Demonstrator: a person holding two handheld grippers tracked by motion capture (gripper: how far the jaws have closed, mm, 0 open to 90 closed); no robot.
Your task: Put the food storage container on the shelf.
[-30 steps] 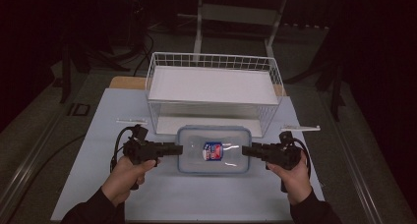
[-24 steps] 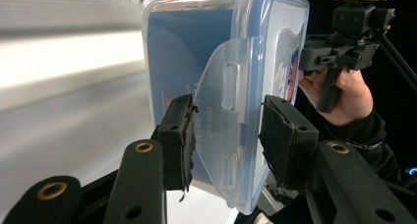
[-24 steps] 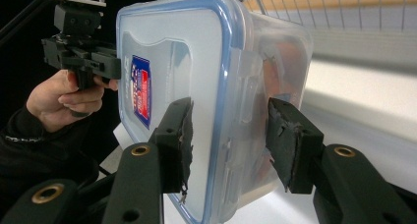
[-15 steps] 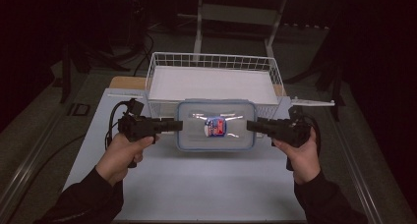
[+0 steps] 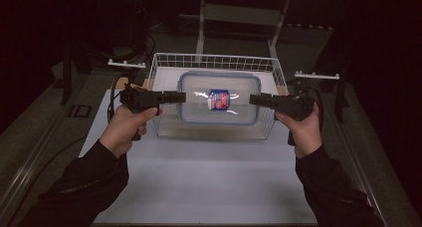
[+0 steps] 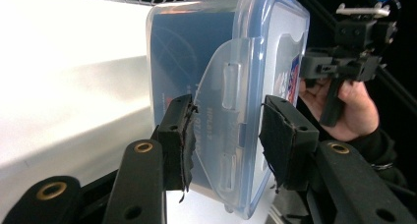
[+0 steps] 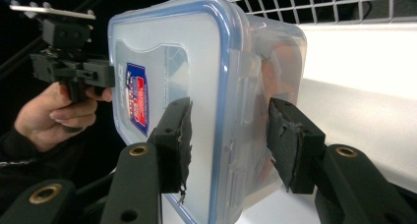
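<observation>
— Start at the left gripper [image 6: 223,135]. What are its jaws doing?

— They are clamped on one short end of the plastic container [image 5: 219,98]. In the left gripper view one pad presses the box wall and the other sits on the lid side, with the clear latch flap [image 6: 231,86] between them.

— And the right gripper [image 7: 228,140]?

— Much the same at the opposite short end: its jaws pinch the rim where the blue-edged lid meets the clear tub. The pads look pressed in on both sides (their foam is frayed at the edges).

— So the container hangs between the two?

— Yes, held level from both ends in the high view, lid up, with the red and blue label [image 5: 219,99] showing on top. Each gripper points inward toward the other, and a hand is wrapped around each grip, the left hand [image 5: 127,127] and the right hand [image 5: 302,130].

— Where is the container relative to the basket?

— Over the white wire basket [image 5: 166,62], within its outline as seen from above. Whether it touches the basket floor I cannot tell.

— And further out?

— The basket stands on a white table [image 5: 209,182], and dark sleeves come in from the near edge.
</observation>
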